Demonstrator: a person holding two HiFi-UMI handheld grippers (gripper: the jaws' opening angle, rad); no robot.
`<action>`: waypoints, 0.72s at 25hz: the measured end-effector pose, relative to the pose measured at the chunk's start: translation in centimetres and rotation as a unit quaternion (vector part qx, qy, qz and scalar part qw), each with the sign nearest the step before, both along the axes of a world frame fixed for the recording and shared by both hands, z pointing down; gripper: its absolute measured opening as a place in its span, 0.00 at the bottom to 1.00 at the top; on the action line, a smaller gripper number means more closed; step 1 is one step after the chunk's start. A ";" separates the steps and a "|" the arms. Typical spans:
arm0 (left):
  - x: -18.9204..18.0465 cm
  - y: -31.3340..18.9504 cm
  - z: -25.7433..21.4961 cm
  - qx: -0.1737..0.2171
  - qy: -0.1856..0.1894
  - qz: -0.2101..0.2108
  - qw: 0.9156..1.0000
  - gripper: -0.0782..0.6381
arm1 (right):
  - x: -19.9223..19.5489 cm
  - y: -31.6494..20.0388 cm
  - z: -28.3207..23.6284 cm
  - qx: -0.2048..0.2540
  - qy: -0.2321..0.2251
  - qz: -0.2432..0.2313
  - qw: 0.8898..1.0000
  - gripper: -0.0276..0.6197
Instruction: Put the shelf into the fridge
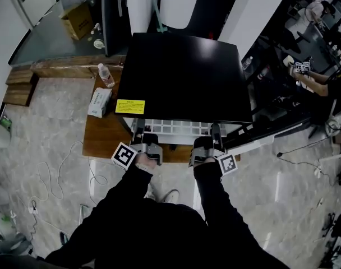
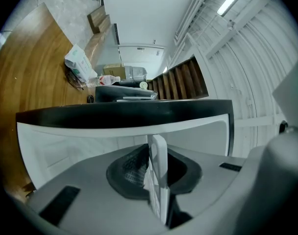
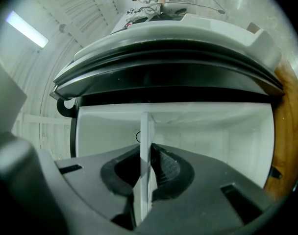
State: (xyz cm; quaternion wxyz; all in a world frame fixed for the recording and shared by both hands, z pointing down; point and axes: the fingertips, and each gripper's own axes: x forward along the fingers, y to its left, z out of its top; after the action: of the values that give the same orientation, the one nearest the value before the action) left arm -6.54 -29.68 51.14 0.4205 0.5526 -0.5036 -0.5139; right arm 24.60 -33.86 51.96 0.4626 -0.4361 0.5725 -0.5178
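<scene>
A small black fridge (image 1: 181,72) stands on a low wooden platform (image 1: 103,136), its open front towards me. The white wire shelf (image 1: 170,129) sticks out from under the fridge's top edge, level. My left gripper (image 1: 139,145) and right gripper (image 1: 213,144) each hold its near edge. In the left gripper view the shelf's white rim (image 2: 158,151) stands edge-on between the dark pads of the left gripper (image 2: 154,180), with the white fridge interior (image 2: 80,143) just ahead. In the right gripper view the right gripper (image 3: 148,180) pinches the rim (image 3: 147,141) the same way, facing the white cavity (image 3: 208,131).
A water bottle (image 1: 106,75) and a tissue pack (image 1: 99,102) lie on the platform left of the fridge. The fridge door (image 1: 277,132) hangs open to the right. A cable (image 1: 53,175) trails over the marble floor. A cardboard box (image 1: 78,20) sits far back left.
</scene>
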 end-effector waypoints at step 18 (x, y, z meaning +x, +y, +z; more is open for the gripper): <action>0.4 -1.3 -1.0 0.051 -0.021 0.027 0.998 0.19 | -2.6 -1.4 -0.4 0.048 0.041 -0.052 0.997 0.23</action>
State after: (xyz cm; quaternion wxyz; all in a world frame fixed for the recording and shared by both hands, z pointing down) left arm -6.09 -31.01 50.18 0.3951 0.5974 -0.4701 -0.5157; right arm 21.96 -35.30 51.54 0.4316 -0.4034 0.6372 -0.4949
